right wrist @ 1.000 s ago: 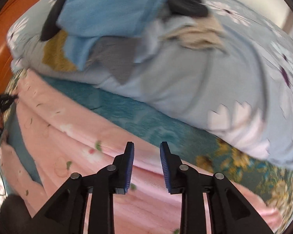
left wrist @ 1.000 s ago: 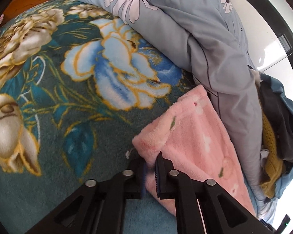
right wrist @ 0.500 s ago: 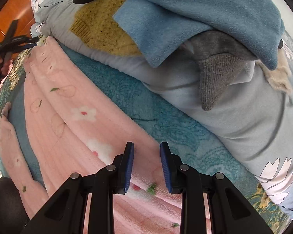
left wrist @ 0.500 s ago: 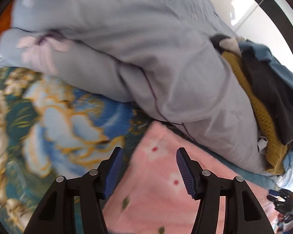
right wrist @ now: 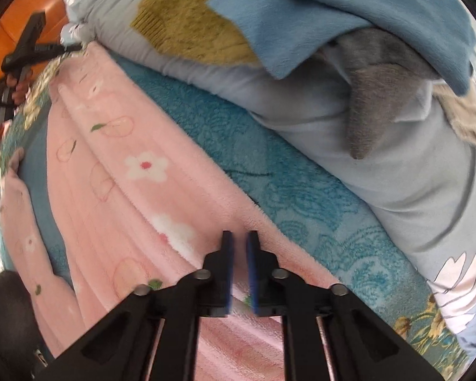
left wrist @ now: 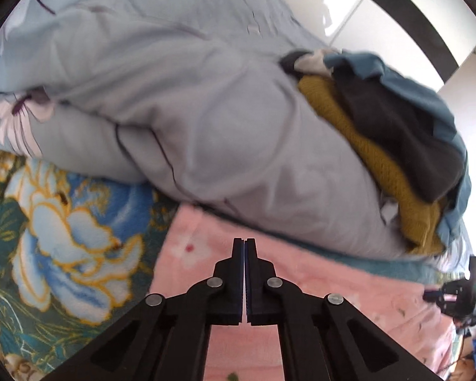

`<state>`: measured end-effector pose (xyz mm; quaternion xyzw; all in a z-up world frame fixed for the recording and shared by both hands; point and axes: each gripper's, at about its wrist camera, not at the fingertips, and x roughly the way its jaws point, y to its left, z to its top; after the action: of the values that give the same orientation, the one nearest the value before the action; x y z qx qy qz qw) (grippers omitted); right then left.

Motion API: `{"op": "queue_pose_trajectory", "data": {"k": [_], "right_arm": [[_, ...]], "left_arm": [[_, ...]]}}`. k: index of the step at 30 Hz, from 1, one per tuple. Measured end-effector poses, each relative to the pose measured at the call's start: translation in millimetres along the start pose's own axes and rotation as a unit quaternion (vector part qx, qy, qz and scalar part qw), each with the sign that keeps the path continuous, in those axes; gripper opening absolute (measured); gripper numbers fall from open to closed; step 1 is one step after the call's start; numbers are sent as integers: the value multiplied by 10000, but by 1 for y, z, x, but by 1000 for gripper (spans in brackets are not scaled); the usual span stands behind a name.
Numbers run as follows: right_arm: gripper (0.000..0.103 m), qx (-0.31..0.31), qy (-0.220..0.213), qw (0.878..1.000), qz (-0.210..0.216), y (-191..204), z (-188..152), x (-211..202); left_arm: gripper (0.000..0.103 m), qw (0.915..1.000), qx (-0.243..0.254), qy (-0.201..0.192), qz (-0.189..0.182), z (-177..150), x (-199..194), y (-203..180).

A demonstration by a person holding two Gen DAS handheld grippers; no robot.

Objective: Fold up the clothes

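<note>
We are hovering the clenched, empty left gripper (left wrist: 244, 244) and slightly parted right gripper (right wrist: 239, 238) over the pink floral fleece garment (right wrist: 136, 171); thick pile may be slipping from a shallow pinch.

The fleece garment (left wrist: 317, 282) lies spread flat on the blanket (left wrist: 66, 241) that covers the bed, its long side running along the foot of the bunched duvet (left wrist: 181, 120). The duvet rests on the blanket behind the garment. A pile of clothes (left wrist: 396, 146) sits on top of the duvet toward its right end. A sleeve (right wrist: 22, 222) trails along the garment's near left edge.
</note>
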<state>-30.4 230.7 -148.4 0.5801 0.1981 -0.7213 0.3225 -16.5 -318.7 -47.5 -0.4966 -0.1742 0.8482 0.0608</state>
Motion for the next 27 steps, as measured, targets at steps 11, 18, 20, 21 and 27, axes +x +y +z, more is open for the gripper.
{"op": "queue_pose_trajectory", "data": {"k": [11, 18, 20, 21, 27], "right_arm": [[0, 295, -384, 9986, -226, -7, 10, -15], [1, 580, -276, 9979, -76, -7, 3, -7], [1, 633, -283, 9976, -60, -6, 2, -8], [1, 654, -284, 9974, -53, -6, 2, -8], [1, 761, -297, 9967, 17, -3, -4, -11]], "left_arm": [[40, 9975, -330, -20, 629, 17, 5, 36], [64, 9977, -449, 446, 225, 11, 39, 58], [64, 9966, -492, 644, 116, 7, 45, 63], [64, 9960, -517, 727, 52, 5, 46, 64], [62, 9958, -358, 608, -586, -18, 14, 60]]}}
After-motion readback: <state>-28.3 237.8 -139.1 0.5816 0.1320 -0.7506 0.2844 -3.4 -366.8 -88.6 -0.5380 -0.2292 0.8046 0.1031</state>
